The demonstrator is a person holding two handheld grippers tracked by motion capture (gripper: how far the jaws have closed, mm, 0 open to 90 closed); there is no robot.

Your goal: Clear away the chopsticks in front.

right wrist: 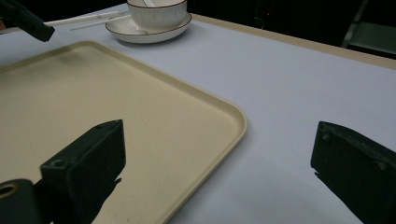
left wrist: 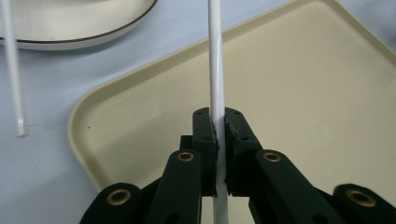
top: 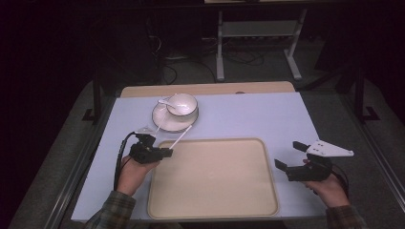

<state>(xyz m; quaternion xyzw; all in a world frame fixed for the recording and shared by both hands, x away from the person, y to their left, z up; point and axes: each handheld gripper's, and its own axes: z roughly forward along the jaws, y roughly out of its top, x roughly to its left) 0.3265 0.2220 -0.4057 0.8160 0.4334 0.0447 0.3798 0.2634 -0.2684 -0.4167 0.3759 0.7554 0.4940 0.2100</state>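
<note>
At the left, the left claw (left wrist: 219,135) is clamping a white chopstick (left wrist: 215,70) low on its shaft, so the long end is reaching out over the near-left corner of the beige tray (top: 212,200); probably it is being carried there; the second chopstick (left wrist: 13,70) is lying beside the plate (top: 162,121), which is holding the bowl (top: 182,104) and what seems a spoon; at the right, the right claw (top: 292,155) is waiting with jaws wide and empty over the tabletop (top: 258,114).
</note>
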